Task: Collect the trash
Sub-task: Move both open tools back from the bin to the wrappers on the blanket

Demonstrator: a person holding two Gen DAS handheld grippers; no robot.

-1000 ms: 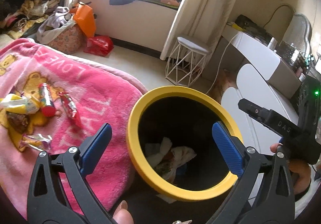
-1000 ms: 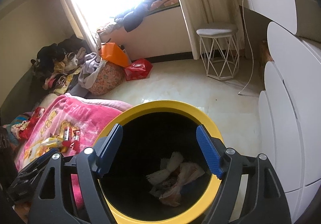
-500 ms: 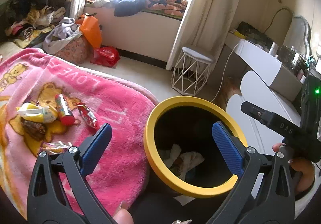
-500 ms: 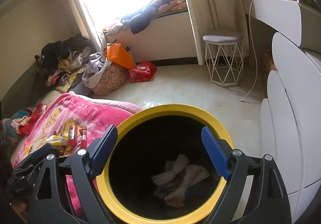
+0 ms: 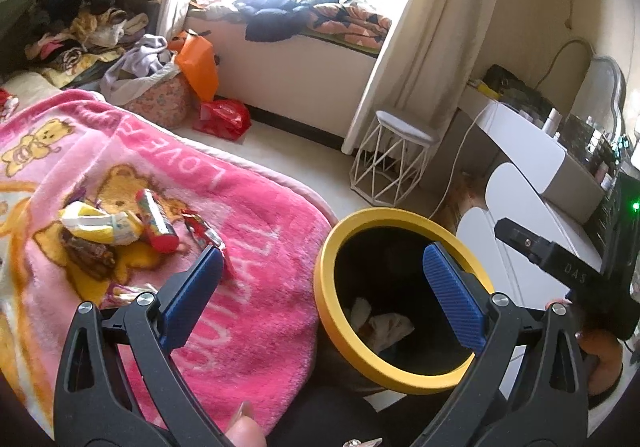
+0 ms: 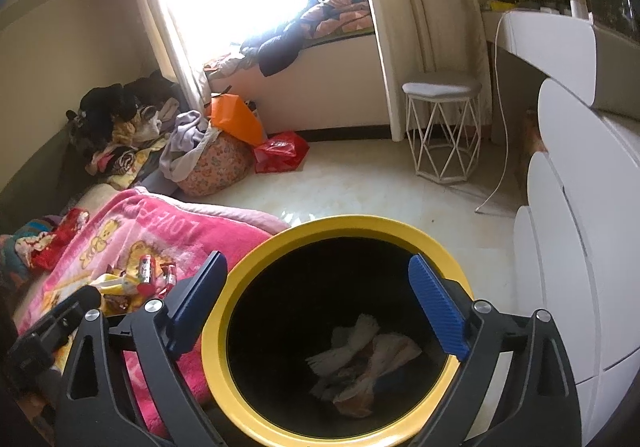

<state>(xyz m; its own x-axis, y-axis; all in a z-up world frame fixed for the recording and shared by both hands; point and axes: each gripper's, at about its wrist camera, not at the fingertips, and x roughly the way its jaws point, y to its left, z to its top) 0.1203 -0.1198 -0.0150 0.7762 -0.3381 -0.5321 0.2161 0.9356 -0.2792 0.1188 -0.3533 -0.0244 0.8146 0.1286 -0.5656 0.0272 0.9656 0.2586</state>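
A black bin with a yellow rim [image 5: 332, 239] [image 6: 340, 225] stands beside the bed and holds crumpled tissues and wrappers [image 6: 360, 355]. More trash lies on the pink blanket [image 5: 248, 231]: a yellow wrapper [image 5: 96, 225], a red tube [image 5: 156, 221], a red candy wrapper [image 5: 202, 231], a dark wrapper [image 5: 86, 253] and a clear wrapper [image 5: 128, 291]; this pile also shows in the right wrist view [image 6: 136, 279]. My left gripper [image 5: 320, 295] is open and empty, over the blanket edge and bin rim. My right gripper [image 6: 316, 311] is open and empty above the bin mouth.
A white wire stool [image 5: 394, 163] [image 6: 444, 135] stands on the floor by the curtain. White drawers [image 6: 580, 267] stand right of the bin. An orange bag [image 5: 198, 63], a red bag [image 5: 222, 119] and piles of clothes [image 6: 120, 127] lie at the back left.
My left gripper has swung left toward the blanket, so the bin moved right in its view and the trash pile came closer. My right gripper has pulled back slightly above the bin.
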